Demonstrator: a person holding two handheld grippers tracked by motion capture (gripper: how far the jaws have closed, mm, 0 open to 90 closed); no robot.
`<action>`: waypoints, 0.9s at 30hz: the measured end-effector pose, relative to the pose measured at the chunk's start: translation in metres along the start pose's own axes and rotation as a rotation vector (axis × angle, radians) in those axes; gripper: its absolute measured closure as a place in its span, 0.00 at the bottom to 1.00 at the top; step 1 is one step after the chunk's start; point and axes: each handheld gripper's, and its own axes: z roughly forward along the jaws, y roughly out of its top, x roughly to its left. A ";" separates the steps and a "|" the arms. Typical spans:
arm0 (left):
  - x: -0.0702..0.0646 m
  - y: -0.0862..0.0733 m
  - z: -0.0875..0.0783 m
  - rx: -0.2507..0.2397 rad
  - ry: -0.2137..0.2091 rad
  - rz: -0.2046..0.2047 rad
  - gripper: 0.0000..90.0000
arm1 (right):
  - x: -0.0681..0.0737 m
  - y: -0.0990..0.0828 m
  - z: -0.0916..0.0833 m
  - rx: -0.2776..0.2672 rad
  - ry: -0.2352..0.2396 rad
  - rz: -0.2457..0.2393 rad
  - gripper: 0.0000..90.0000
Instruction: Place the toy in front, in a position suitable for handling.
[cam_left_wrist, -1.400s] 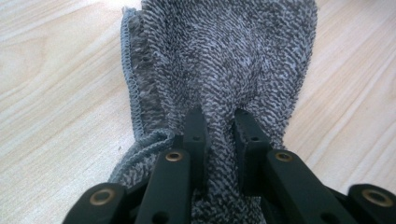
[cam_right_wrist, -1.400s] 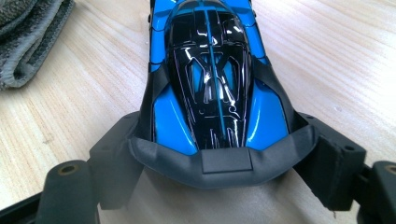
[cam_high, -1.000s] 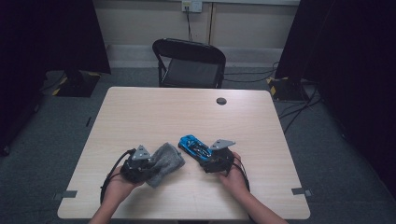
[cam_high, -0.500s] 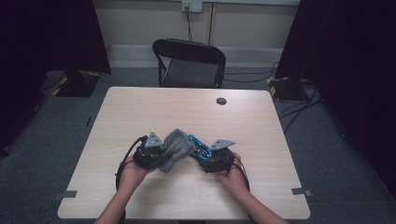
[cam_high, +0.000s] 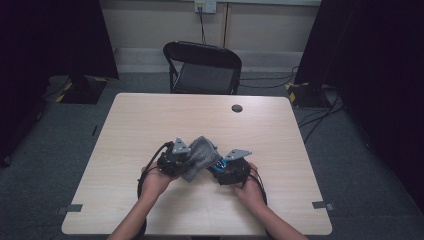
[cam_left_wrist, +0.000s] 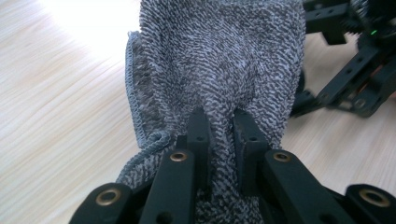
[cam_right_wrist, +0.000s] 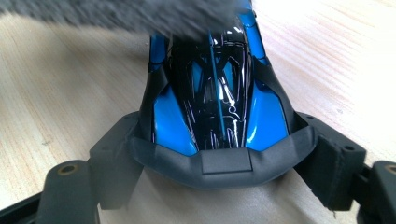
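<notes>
A grey terry cloth (cam_high: 201, 156) hangs bunched from my left gripper (cam_high: 186, 162), whose jaws are shut on a fold of it (cam_left_wrist: 219, 60). In the left gripper view the two fingertips (cam_left_wrist: 198, 133) pinch the fabric close together. A shiny blue and black toy car (cam_right_wrist: 217, 93) sits on the table, and my right gripper (cam_right_wrist: 222, 156) is shut on it, its jaws hugging the near end from both sides. From above, the cloth covers the car's (cam_high: 220, 163) far end, just left of my right gripper (cam_high: 226, 169). The cloth's edge (cam_right_wrist: 140, 14) blurs across the car's nose.
The light wooden table (cam_high: 150, 125) carries a small round black cap (cam_high: 237, 108) near its far edge. A black folding chair (cam_high: 205, 70) stands behind the table. Dark curtains flank the room, and cables lie on the floor at right (cam_high: 320, 115).
My left hand has carried the cloth to the right, from beside the car onto its far end. The right gripper and the car have stayed put.
</notes>
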 end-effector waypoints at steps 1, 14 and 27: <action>-0.003 0.003 0.003 0.006 -0.004 0.006 0.89 | 0.000 0.000 0.000 0.000 0.000 0.000 0.26; -0.020 0.022 0.029 0.058 -0.095 0.015 0.89 | 0.000 0.000 0.000 -0.001 0.003 -0.005 0.26; -0.027 0.021 0.045 0.121 -0.089 0.049 0.89 | 0.000 0.000 0.000 -0.001 0.002 -0.005 0.26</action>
